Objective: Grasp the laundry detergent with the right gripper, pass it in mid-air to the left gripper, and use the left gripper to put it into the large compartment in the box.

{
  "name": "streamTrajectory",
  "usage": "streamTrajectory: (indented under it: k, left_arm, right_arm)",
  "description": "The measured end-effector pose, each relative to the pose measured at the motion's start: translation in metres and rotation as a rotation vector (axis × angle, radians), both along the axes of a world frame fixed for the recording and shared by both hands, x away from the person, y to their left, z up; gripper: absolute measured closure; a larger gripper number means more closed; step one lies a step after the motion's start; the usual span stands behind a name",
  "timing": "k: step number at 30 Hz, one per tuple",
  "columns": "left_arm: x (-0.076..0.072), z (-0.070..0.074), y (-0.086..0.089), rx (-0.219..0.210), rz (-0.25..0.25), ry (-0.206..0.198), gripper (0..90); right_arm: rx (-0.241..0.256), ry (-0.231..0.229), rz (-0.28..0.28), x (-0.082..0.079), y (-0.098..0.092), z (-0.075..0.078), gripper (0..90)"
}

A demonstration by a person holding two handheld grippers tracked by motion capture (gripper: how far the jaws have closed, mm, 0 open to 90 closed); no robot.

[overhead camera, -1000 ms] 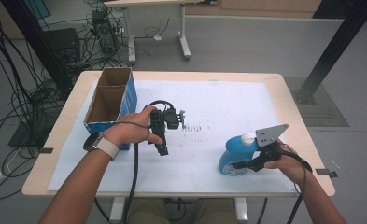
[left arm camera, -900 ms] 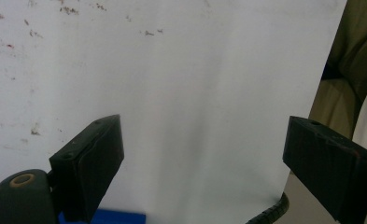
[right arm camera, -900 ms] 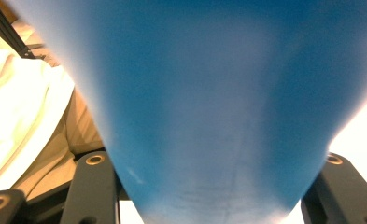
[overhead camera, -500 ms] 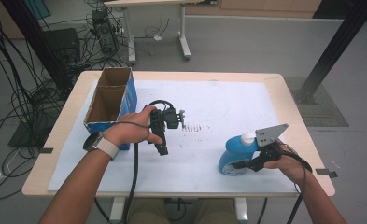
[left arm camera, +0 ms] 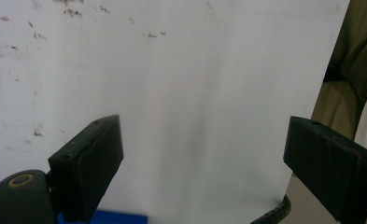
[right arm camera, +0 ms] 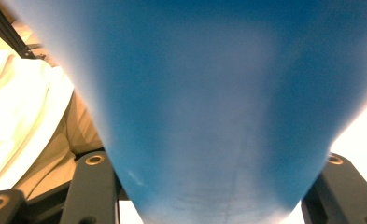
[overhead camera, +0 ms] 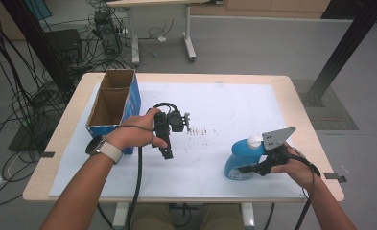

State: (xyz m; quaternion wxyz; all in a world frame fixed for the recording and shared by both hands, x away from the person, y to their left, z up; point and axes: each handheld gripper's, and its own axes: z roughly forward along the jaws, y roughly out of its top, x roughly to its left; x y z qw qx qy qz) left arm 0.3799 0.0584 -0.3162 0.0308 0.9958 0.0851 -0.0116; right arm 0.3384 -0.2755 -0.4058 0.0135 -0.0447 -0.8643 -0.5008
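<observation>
A blue bottle point(overhead camera: 241, 154) with a white cap stands on the white paper near the table's front right. My right gripper point(overhead camera: 247, 168) is shut on its lower body, and in the right gripper view the blue bottle point(right arm camera: 209, 107) sits between the two jaws, touching both. My left gripper point(overhead camera: 167, 152) is held over the middle of the table with its jaws pointing back toward the person. In the left gripper view, the left gripper point(left arm camera: 204, 140) is open wide with only white paper between its fingers.
An open cardboard box point(overhead camera: 134, 98) with blue sides and two compartments stands at the left, close behind the left hand. White paper point(overhead camera: 234, 105) with small brown marks covers the wooden table point(overhead camera: 291, 84). Cables trail off the front edge.
</observation>
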Motion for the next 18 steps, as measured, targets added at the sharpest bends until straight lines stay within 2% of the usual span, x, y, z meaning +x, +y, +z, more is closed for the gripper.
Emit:
streamTrajectory:
  k: [18]
  left_arm:
    - [-0.0005,0.0012,-0.0003,0.002,0.002,-0.001,12.3]
  right_arm:
    - [-0.004,-0.002,0.001,-0.0001,0.0002,0.0003,42.8]
